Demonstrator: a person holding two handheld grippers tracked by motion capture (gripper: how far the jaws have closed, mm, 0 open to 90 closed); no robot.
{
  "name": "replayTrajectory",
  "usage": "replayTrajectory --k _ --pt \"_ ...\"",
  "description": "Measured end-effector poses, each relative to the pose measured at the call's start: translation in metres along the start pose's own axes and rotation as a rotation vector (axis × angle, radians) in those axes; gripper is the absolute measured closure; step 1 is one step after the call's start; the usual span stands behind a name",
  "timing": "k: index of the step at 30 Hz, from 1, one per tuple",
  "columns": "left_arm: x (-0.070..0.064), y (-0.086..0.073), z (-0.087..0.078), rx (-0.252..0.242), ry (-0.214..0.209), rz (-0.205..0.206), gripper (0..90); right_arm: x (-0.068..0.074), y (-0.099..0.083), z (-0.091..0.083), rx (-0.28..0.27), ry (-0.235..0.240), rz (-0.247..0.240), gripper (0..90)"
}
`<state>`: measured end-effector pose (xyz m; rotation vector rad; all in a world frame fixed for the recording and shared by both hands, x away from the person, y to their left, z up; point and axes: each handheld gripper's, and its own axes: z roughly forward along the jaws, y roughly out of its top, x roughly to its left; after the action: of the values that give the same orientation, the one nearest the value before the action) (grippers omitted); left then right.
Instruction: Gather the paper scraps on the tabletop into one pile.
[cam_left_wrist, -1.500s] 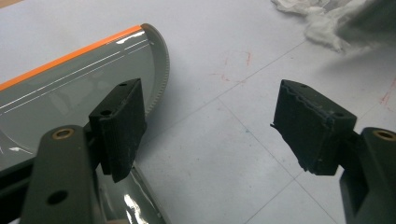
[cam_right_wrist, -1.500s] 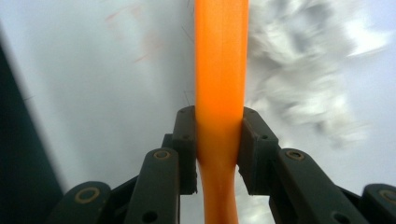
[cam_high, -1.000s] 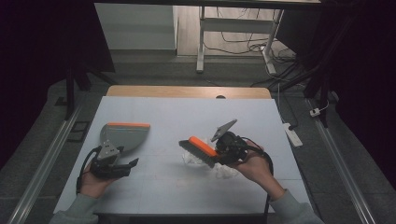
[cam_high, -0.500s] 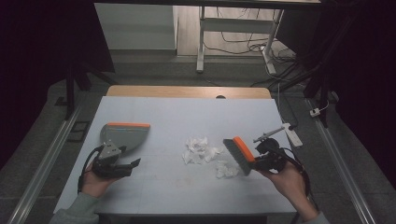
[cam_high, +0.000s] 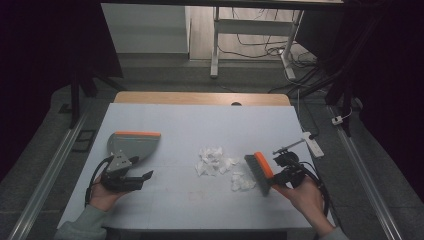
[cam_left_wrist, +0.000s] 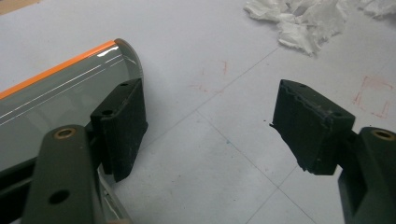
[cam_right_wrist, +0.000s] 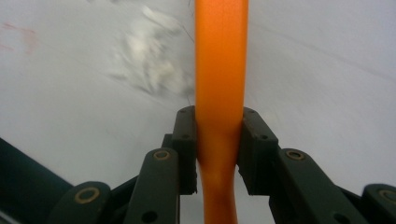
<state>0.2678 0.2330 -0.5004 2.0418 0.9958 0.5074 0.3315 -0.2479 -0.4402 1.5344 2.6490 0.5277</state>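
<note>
The right claw (cam_high: 280, 170) is closed on the orange handle of the brush (cam_high: 260, 172), just right of the paper scraps (cam_high: 215, 160) in the middle of the surface (cam_high: 200, 125). Sweep low toward the dustpan (cam_high: 132, 145), bristles flat, so no scrap escapes. The left claw (cam_left_wrist: 210, 126) is open beside the dustpan. In the right claw view the scraps are blurred.

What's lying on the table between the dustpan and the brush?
Crumpled white paper scraps lie between the dustpan and the brush, seen in the high view.
</note>
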Motion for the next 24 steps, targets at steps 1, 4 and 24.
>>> replayTrajectory --k 1,4,24 --pt "0.0 0.0 0.0 -0.001 0.001 -0.002 27.1 0.005 0.006 0.004 0.001 0.003 -0.016 70.1" --pt "0.0 -0.001 -0.002 0.0 0.004 -0.005 27.1 0.021 0.023 0.015 -0.016 0.037 -0.059 70.0" --pt "0.0 -0.003 -0.002 0.009 0.018 -0.013 27.2 -0.004 0.004 -0.02 -0.184 0.026 -0.027 70.0"
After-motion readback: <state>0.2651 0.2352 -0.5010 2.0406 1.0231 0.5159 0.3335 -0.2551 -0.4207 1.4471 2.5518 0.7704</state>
